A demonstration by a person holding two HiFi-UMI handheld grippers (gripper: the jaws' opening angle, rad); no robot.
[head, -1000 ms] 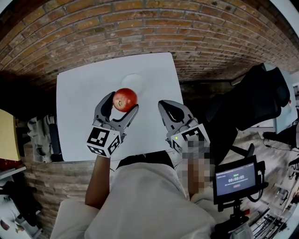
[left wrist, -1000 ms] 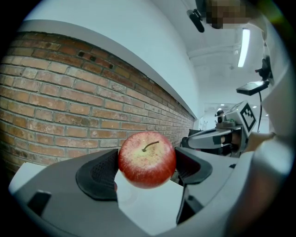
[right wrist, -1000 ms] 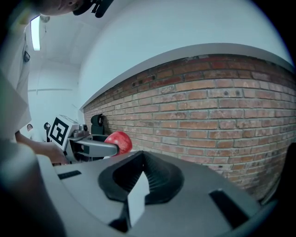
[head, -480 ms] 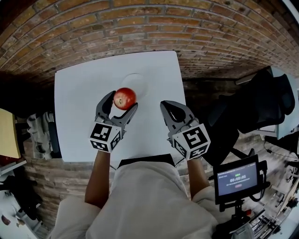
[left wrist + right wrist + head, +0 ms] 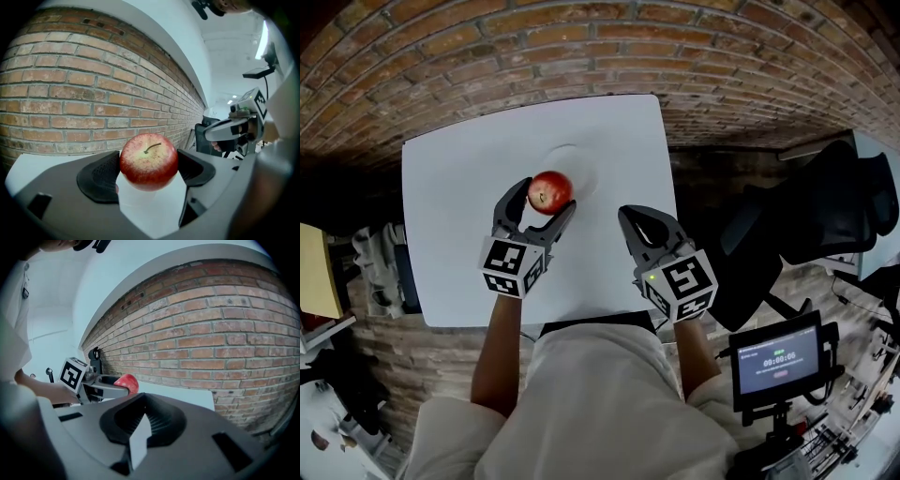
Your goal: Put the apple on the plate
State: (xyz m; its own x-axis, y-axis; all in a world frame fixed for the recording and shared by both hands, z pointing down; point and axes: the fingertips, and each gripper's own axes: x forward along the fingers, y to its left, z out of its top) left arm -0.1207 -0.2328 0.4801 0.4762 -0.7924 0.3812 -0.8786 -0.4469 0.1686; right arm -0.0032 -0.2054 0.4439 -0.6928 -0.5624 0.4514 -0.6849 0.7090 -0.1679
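Two moves pending: carry apple [image 5: 149,161], clamped in left gripper [image 5: 546,200], over plate [image 5: 573,160]; lower, release. Right gripper [image 5: 639,225] closed, empty.

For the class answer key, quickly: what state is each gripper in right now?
Left gripper: closed on the apple.
Right gripper: closed, nothing between its jaws.

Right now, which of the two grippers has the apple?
The left gripper, shut on the red apple; the right gripper is shut with nothing between its jaws.
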